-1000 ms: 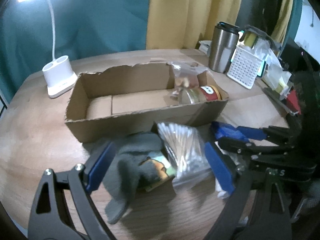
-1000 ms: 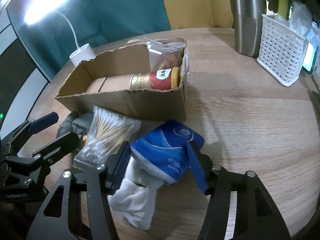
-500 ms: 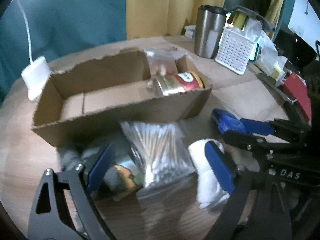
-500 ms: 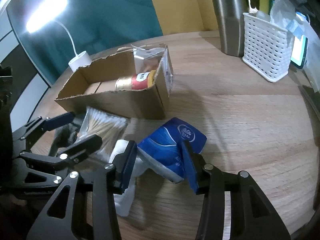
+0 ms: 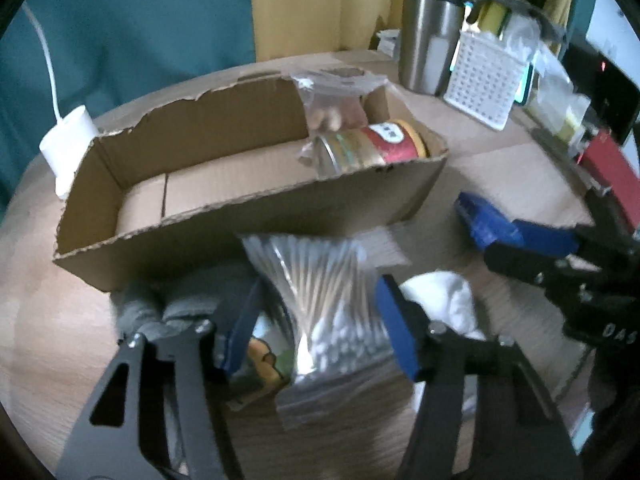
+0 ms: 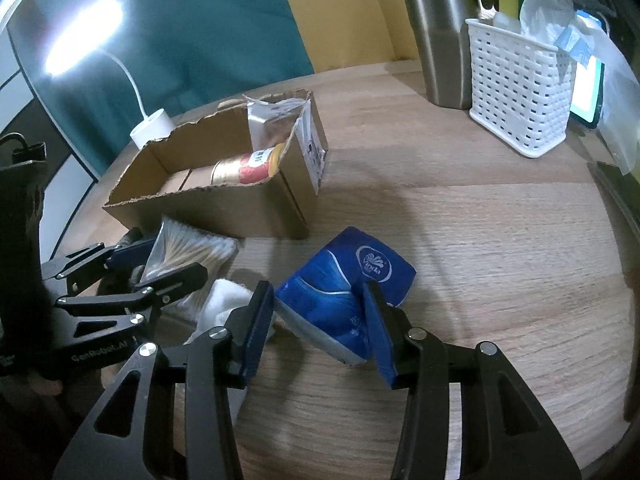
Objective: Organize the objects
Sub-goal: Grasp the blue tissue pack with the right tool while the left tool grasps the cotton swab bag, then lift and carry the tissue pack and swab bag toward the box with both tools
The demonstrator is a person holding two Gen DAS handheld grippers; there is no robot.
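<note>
While the left claw [image 5: 316,328] stands parted around the clear bag of cotton swabs [image 5: 324,300], its blue pads flank the bag on either side; whether they press it I cannot tell. The bag lies on the wooden worktop [image 6: 500,240] just in front of the cardboard box [image 5: 224,216], with a grey cloth [image 5: 152,312] to its left and a white cloth [image 5: 444,300] to its right. The right claw [image 6: 320,320] is spread about the blue tissue pack [image 6: 344,280], which lies on the worktop between its pads. Inside the box rest a red-and-gold can [image 5: 372,148] and a small clear bag [image 5: 336,100].
</note>
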